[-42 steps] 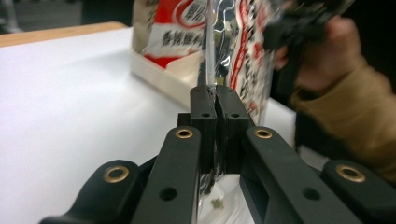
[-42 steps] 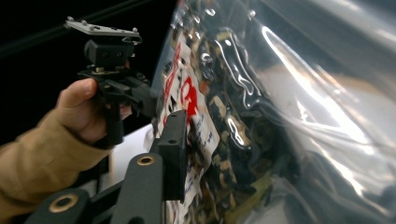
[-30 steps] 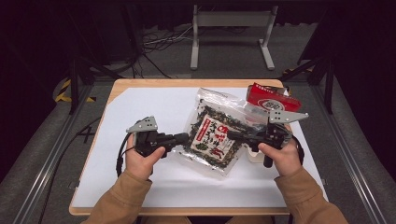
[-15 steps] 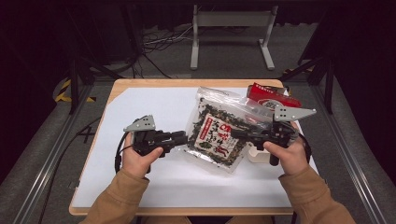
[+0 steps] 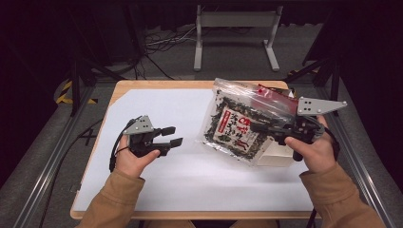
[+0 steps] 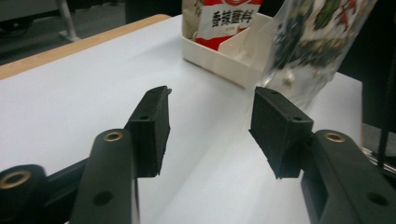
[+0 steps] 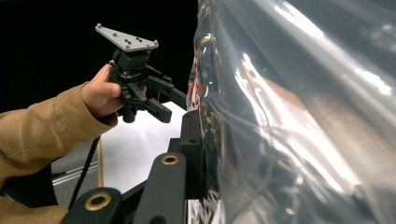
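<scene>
Right gripper [image 5: 259,127] clamped on the clear seaweed bag [image 5: 235,126], held tilted off the tabletop [image 5: 157,102] at centre-right of the high view, probably for carrying toward the white tray [image 6: 219,53]. Left gripper [image 5: 175,135] at left, jaws just been opening, nothing between them, bag let go to the other side. Tray holding a red-and-white packet [image 6: 229,18]; bag full of dark dried seaweed.

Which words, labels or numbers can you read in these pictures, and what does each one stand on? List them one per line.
"香辣蘸料": red and white packet standing in the white tray, read in the left gripper view.
Red and white label on the clear seaweed bag: large characters, too blurred to read.
Red packet behind the bag in the high view: print too small to read.
No numbers can be read.
</scene>
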`<act>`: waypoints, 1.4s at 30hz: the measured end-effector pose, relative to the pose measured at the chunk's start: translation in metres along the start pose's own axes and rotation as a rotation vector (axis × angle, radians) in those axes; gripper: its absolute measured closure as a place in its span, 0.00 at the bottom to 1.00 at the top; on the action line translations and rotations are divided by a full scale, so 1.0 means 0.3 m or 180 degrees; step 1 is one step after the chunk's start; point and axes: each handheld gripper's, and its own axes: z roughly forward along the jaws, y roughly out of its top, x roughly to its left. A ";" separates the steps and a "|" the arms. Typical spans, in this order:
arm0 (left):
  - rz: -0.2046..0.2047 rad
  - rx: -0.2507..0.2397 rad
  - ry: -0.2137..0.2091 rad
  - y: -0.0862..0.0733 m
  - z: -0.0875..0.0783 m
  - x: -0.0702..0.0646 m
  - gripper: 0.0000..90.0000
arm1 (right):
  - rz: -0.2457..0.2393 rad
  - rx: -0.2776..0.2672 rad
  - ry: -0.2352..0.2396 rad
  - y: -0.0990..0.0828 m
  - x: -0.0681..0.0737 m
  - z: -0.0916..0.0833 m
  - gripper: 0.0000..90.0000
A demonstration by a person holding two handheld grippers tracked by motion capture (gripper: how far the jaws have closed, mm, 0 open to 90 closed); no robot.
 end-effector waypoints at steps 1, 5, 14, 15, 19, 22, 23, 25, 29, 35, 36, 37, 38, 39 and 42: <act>0.0000 0.0024 0.0020 -0.002 0.000 0.003 0.50 | -0.0022 0.0019 -0.0025 0.011 -0.002 -0.009 0.84; -0.0026 0.0124 0.0071 -0.017 0.009 0.021 0.44 | -0.0085 0.0071 -0.0108 0.042 -0.008 -0.041 0.84; -0.0065 0.0224 0.0182 -0.037 0.018 0.049 0.30 | -0.0228 0.0104 -0.0331 0.098 -0.026 -0.132 0.84; -0.0093 0.0231 0.0195 -0.039 0.017 0.050 0.29 | -0.0245 0.0115 -0.0348 0.103 -0.028 -0.139 0.84; -0.0120 0.0251 0.0233 -0.045 0.016 0.057 0.25 | -0.0300 0.0184 -0.0463 0.116 -0.040 -0.170 0.84; -0.0133 0.0255 0.0260 -0.047 0.017 0.060 0.23 | -0.0385 0.0242 -0.0600 0.115 -0.052 -0.193 0.84; -0.0134 0.0251 0.0264 -0.047 0.017 0.061 0.22 | -0.0405 0.0259 -0.0646 0.112 -0.058 -0.200 0.84; -0.0135 0.0248 0.0271 -0.048 0.016 0.062 0.22 | -0.0416 0.0287 -0.0715 0.105 -0.069 -0.213 0.84; -0.0124 0.0238 0.0282 -0.049 0.016 0.066 0.22 | -0.0498 0.0381 -0.0870 0.088 -0.086 -0.232 0.84; -0.0142 0.0249 0.0270 -0.050 0.017 0.066 0.22 | -0.0518 0.0495 -0.1049 0.059 -0.106 -0.249 0.84; -0.0158 0.0246 0.0257 -0.050 0.017 0.065 0.22 | -0.0506 0.0502 -0.1071 0.052 -0.110 -0.252 0.84; -0.0162 0.0244 0.0255 -0.051 0.018 0.064 0.22 | -0.0494 0.0510 -0.1098 0.046 -0.114 -0.255 0.84; -0.0137 0.0244 0.0259 -0.050 0.019 0.066 0.22 | -0.0472 0.0510 -0.1118 0.039 -0.118 -0.258 0.84; -0.0146 0.0248 0.0253 -0.051 0.020 0.065 0.22 | -0.0449 0.0509 -0.1135 0.034 -0.121 -0.260 0.84; -0.0153 0.0259 0.0249 -0.053 0.023 0.065 0.22 | -0.0406 0.0525 -0.1187 0.024 -0.125 -0.259 0.84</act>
